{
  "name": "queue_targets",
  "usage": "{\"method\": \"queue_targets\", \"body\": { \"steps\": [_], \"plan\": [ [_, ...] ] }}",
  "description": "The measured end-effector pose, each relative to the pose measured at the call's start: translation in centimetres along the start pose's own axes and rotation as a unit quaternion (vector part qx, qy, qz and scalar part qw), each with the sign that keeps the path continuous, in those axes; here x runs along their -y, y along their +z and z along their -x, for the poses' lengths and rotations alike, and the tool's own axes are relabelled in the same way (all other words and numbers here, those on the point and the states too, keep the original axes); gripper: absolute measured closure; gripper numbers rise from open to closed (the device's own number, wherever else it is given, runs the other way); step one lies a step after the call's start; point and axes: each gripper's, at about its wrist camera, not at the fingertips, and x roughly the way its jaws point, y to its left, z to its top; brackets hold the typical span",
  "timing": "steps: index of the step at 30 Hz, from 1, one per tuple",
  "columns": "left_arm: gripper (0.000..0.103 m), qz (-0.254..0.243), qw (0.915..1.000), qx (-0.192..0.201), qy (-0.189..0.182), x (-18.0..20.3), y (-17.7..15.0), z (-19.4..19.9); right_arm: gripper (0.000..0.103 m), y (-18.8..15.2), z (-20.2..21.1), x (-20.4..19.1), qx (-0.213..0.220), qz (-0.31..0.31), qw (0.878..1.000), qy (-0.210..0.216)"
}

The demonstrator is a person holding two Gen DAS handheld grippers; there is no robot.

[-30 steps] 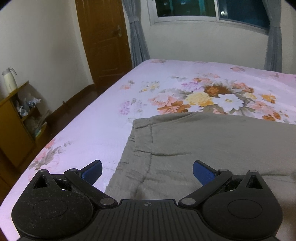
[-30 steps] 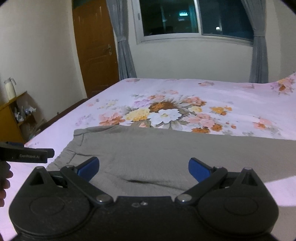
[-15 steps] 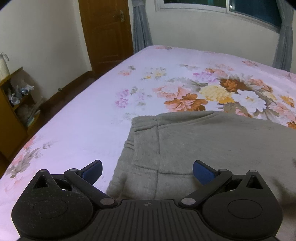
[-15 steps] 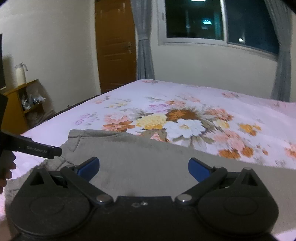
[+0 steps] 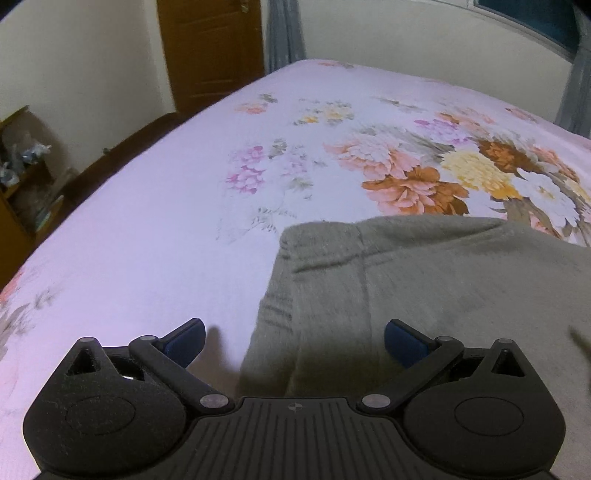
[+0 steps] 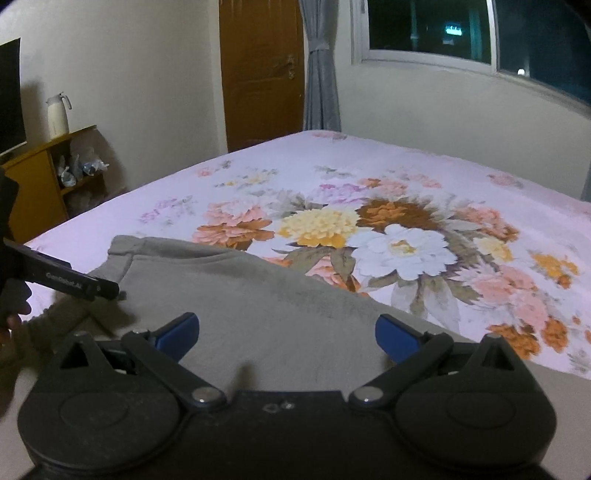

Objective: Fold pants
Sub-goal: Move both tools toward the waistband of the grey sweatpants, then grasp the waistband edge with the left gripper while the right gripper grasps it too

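Grey-olive pants (image 5: 424,280) lie flat on the floral bed sheet (image 5: 184,229), waistband end to the left, and stretch to the right in the right wrist view (image 6: 266,306). My left gripper (image 5: 293,341) is open and empty, low over the waistband's near corner. It also shows at the left of the right wrist view (image 6: 110,291), just above the waistband. My right gripper (image 6: 286,336) is open and empty, low over the pants' near edge further right.
The bed's left edge drops to a dark floor (image 5: 122,147). A wooden shelf unit (image 6: 48,184) with a white jug (image 6: 57,114) stands against the left wall. A brown door (image 6: 262,70), grey curtains and a dark window (image 6: 480,33) are behind the bed.
Both grippers have moved forward and lower toward the pants, and the views tilt down. The left gripper now sits close over the waistband corner. Both jaws stay open.
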Motion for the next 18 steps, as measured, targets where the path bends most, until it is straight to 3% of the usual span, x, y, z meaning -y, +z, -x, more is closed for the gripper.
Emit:
{"method": "queue_targets", "body": {
  "steps": [6,13,14,15,16,17,18],
  "plan": [
    [0.0,0.01,0.9992,-0.007,-0.037,-0.9,1.2,-2.4,0.0,1.0,-3.5,1.6,-0.011,0.005,1.0,0.005],
    [0.0,-0.018,0.9986,-0.01,-0.049,-1.0,2.3,-4.0,0.002,2.5,-7.2,3.2,-0.03,0.011,0.999,0.002],
    [0.0,-0.022,0.9982,-0.007,-0.054,-0.9,2.4,-4.1,0.006,2.6,-7.8,3.3,-0.04,0.012,0.999,0.008],
    [0.001,-0.023,0.9979,-0.005,-0.06,-0.9,2.4,-4.0,0.02,2.6,-8.2,3.3,-0.05,0.014,0.998,0.018],
    [0.016,-0.024,0.9975,0.0,-0.067,-0.9,2.4,-3.9,0.037,2.6,-8.7,3.2,-0.064,0.016,0.997,0.031],
    [0.032,-0.024,0.996,0.006,-0.086,-0.9,2.4,-3.7,0.043,2.4,-8.9,3.0,-0.072,0.019,0.996,0.04],
    [0.032,-0.023,0.9951,0.011,-0.095,-0.8,2.4,-3.4,0.05,2.3,-8.8,2.7,-0.07,0.023,0.996,0.045]
  ]
}}
